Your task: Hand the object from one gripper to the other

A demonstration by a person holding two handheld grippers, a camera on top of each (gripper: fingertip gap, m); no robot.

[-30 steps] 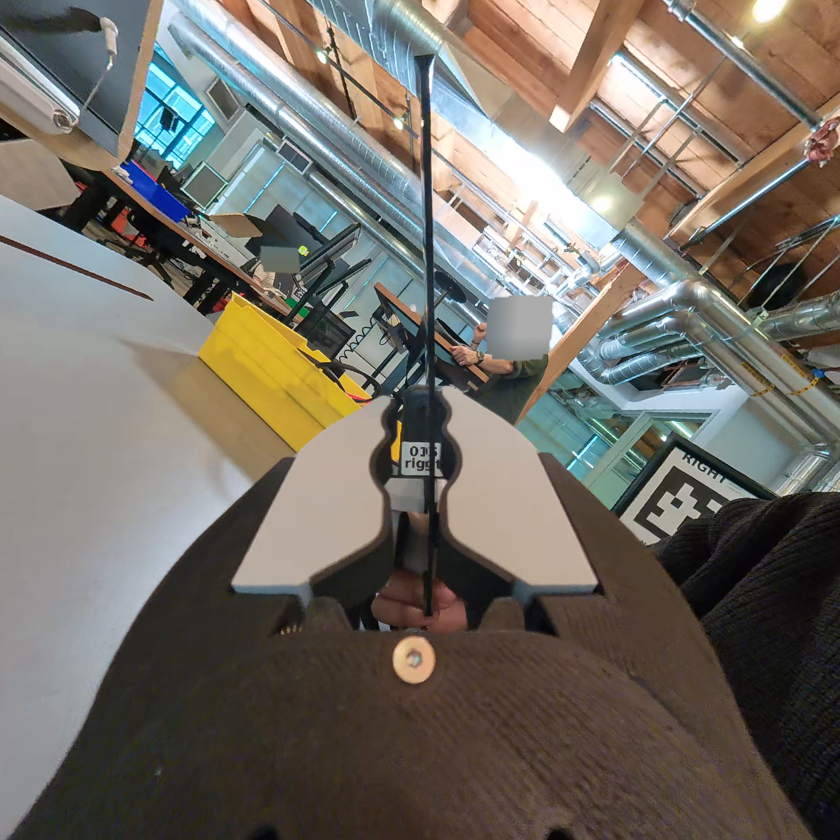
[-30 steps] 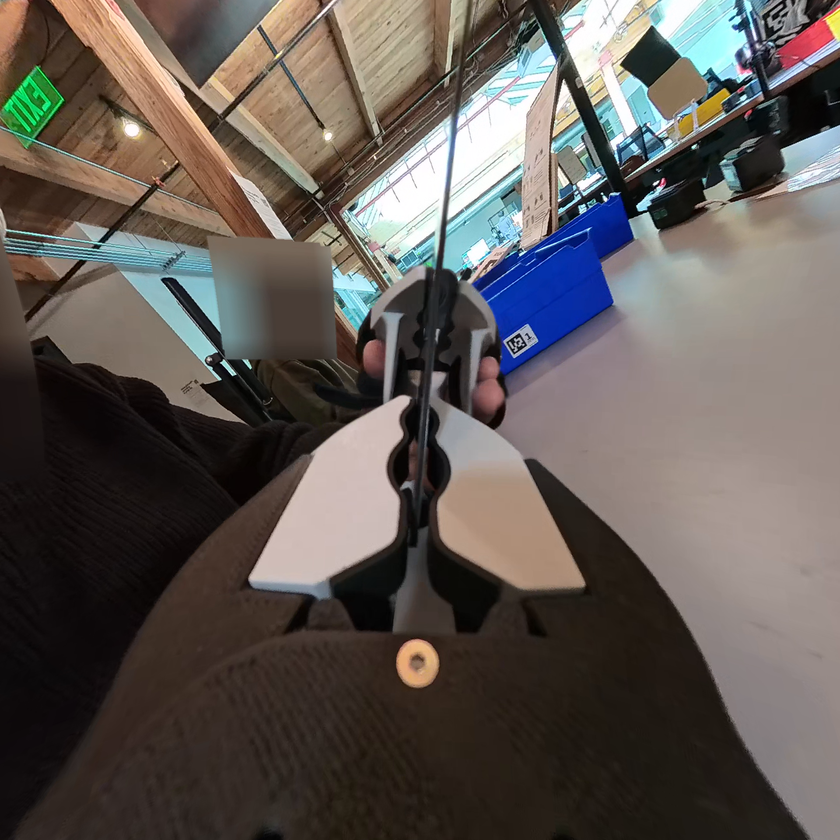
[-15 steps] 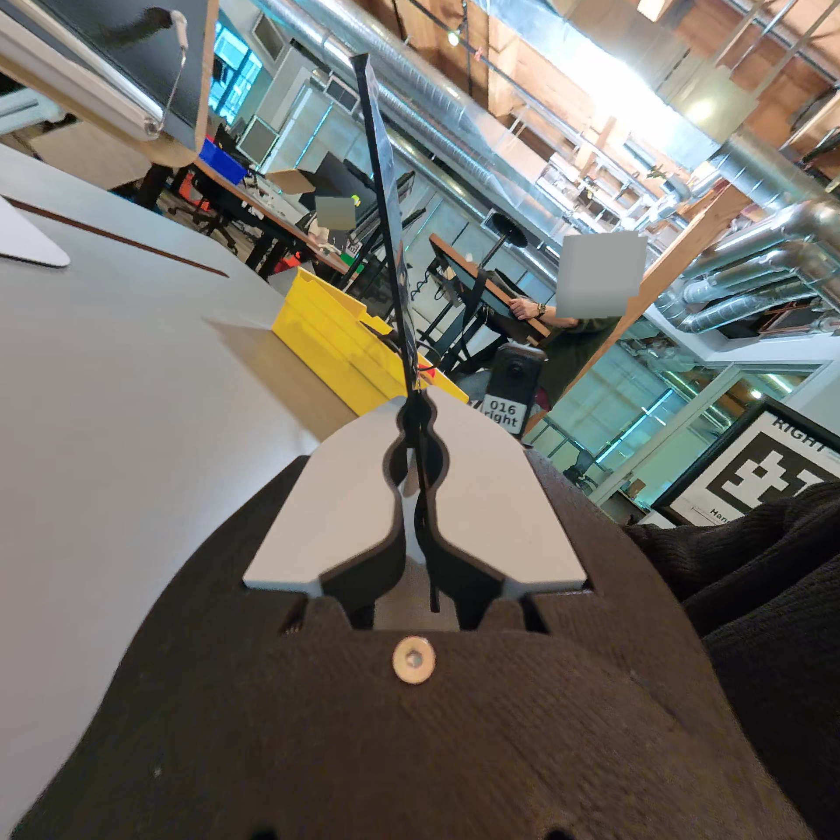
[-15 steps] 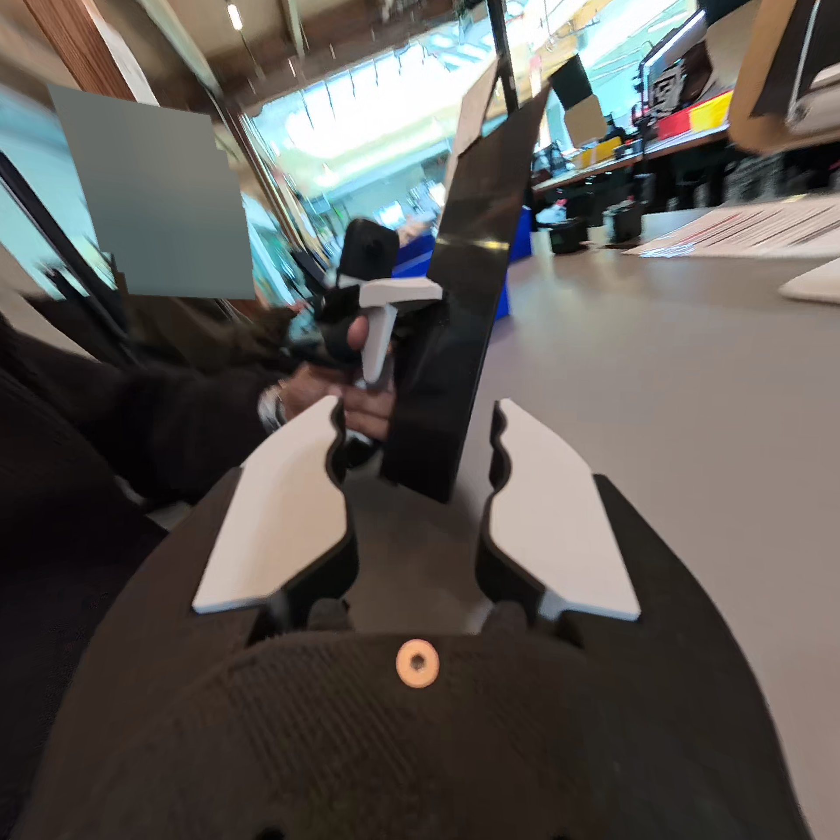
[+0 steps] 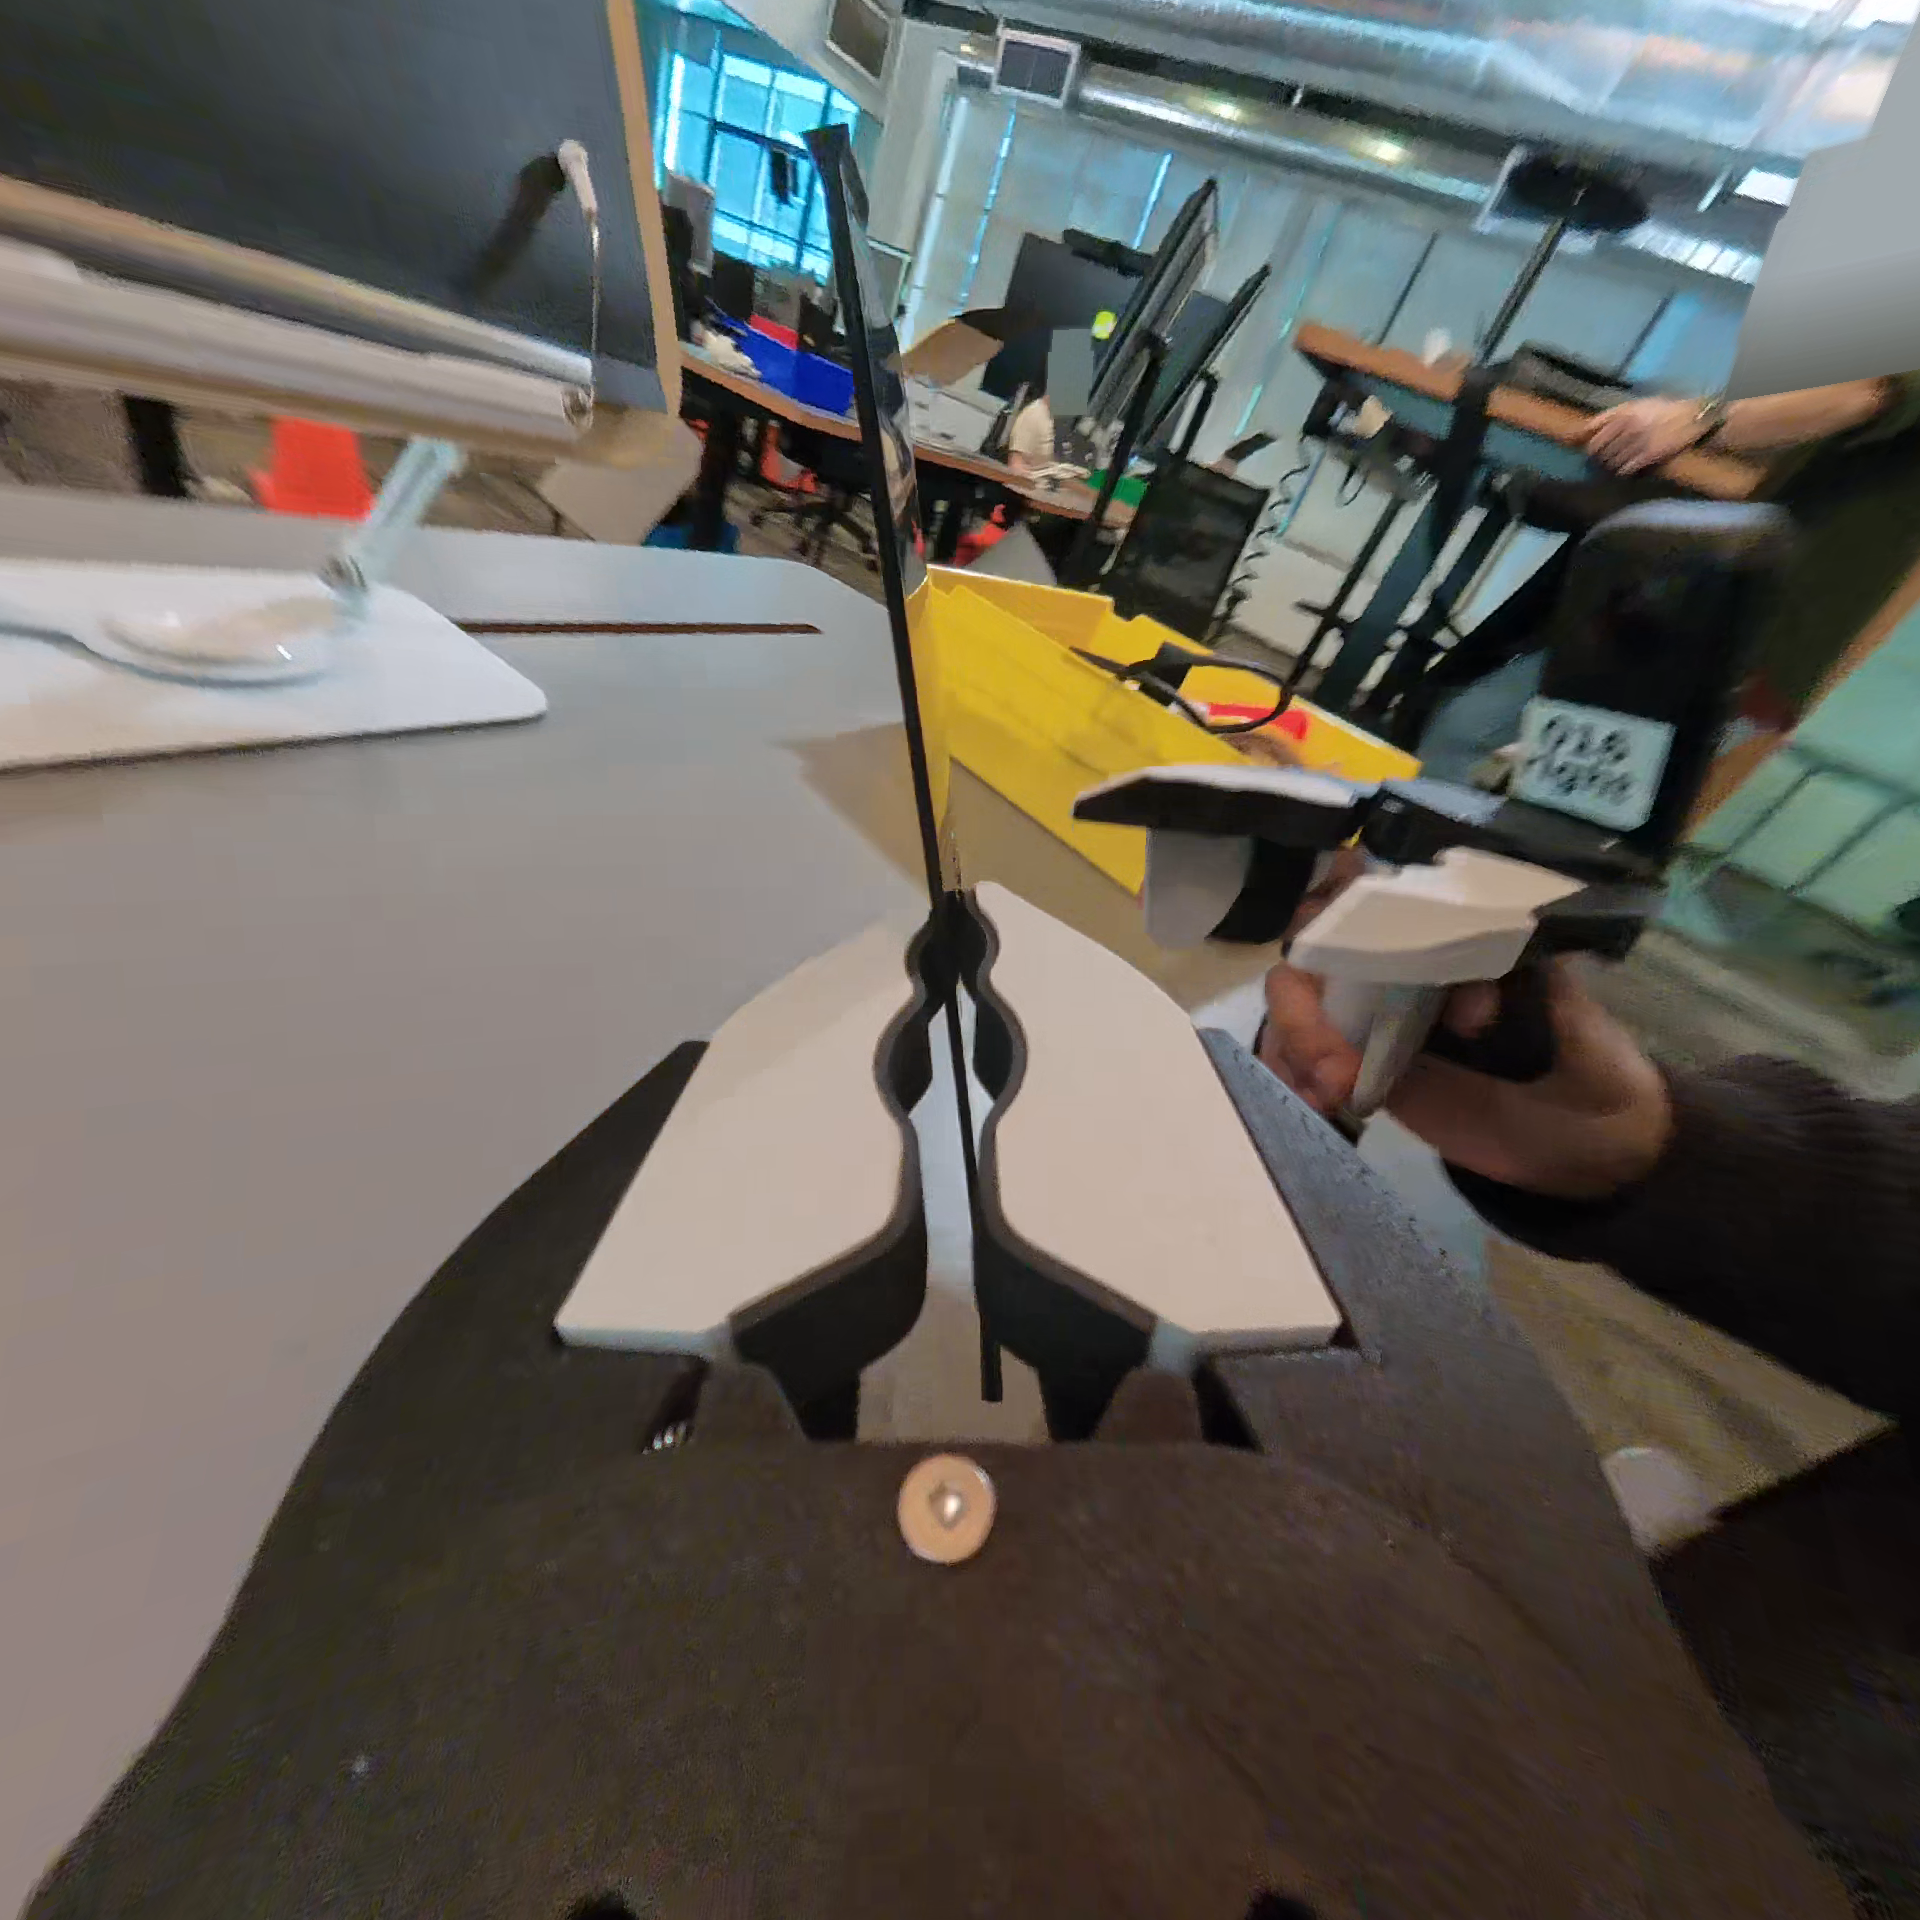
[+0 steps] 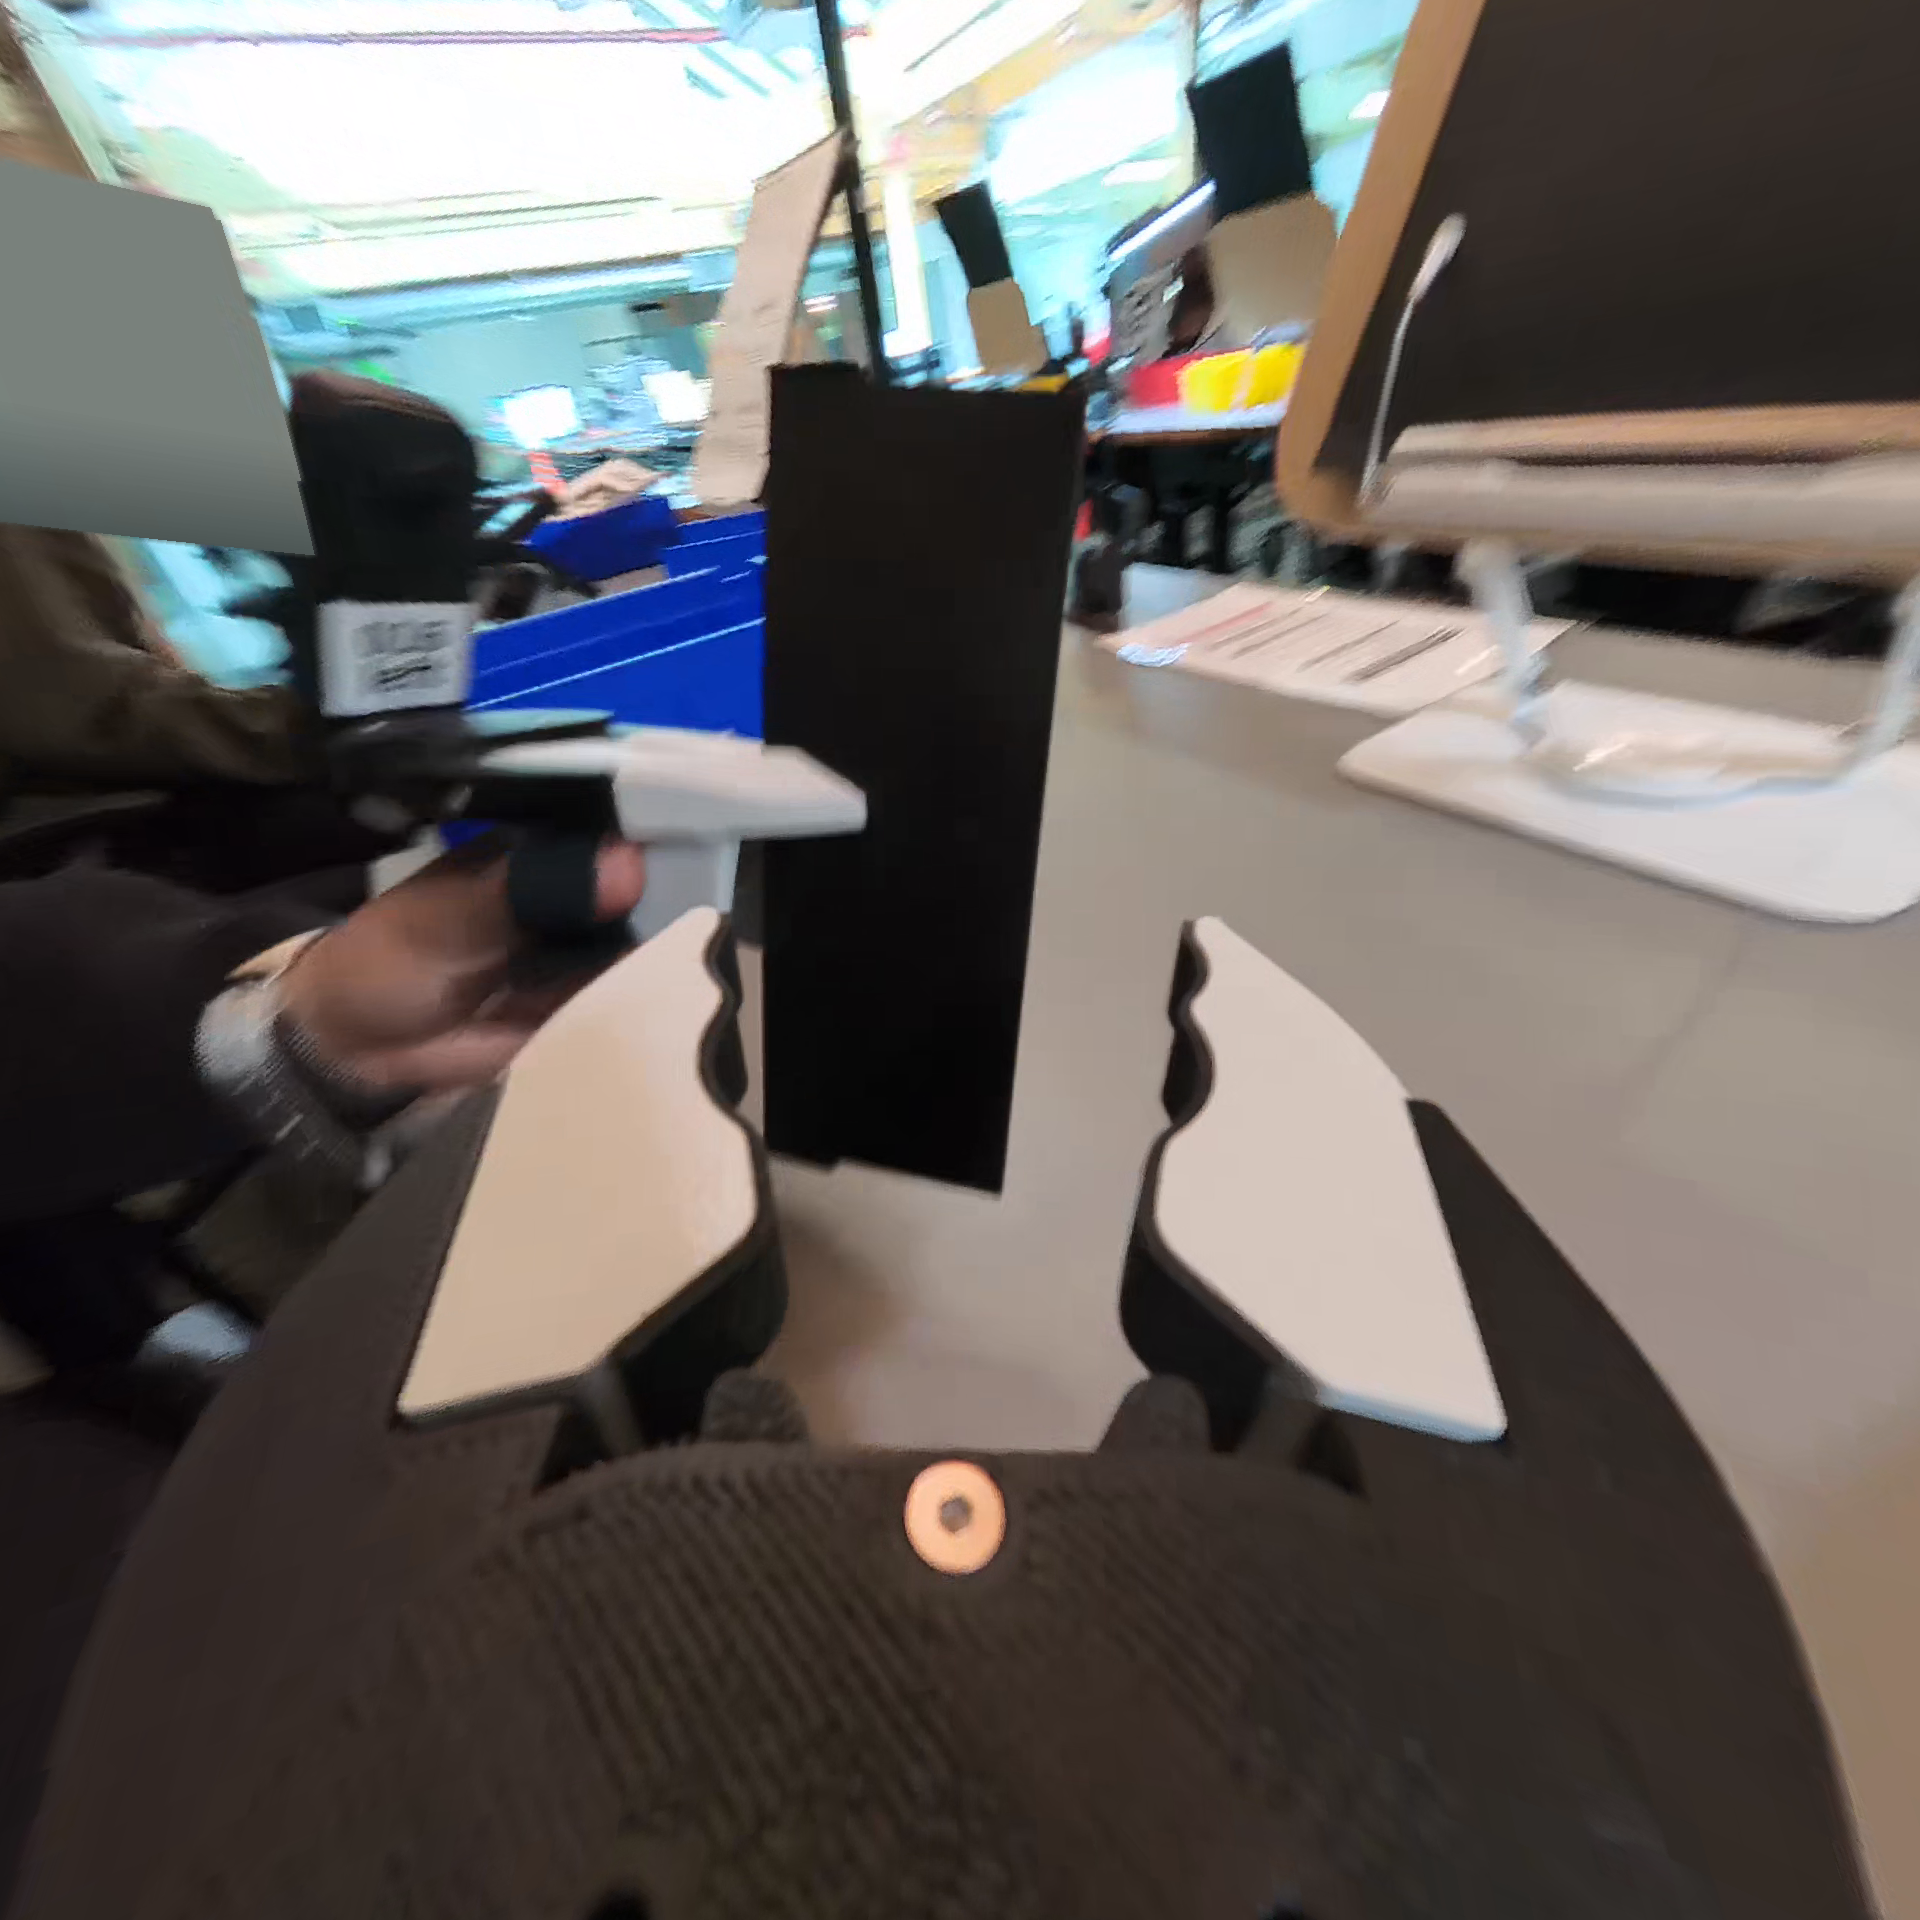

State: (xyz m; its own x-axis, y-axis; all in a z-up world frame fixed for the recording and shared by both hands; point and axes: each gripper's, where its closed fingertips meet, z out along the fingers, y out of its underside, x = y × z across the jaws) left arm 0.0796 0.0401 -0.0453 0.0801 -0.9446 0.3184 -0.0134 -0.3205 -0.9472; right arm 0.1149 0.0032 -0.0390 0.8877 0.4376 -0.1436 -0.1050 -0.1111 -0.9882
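Note:
A thin black flat sheet point(image 5: 883, 468) stands upright, edge-on in the left wrist view and broad-side in the right wrist view point(image 6: 904, 779). My left gripper point(image 5: 954, 904) is shut on its lower part and holds it above the grey table point(image 5: 312, 987). It also shows in the right wrist view point(image 6: 831, 805), clamped on the sheet's left edge. My right gripper point(image 6: 954, 930) is open and empty, its jaws wide apart just short of the sheet's lower end. In the left wrist view it point(image 5: 1195, 883) hangs to the right of the sheet, apart from it.
A yellow bin point(image 5: 1039, 707) with cables sits at the table's far edge. Blue bins point(image 6: 623, 644) stand behind the left gripper. A white stand base point(image 6: 1662, 810) carries a dark board, with papers point(image 6: 1299, 644) beside it. A person point(image 5: 1662, 426) stands at a far desk. The tips of one gripper are about 6 centimeters away from the tips of the other.
One second ago both grippers were shut on the sheet. The right gripper has opened, let go and drawn back. The left gripper keeps the sheet and has tilted down toward the table.

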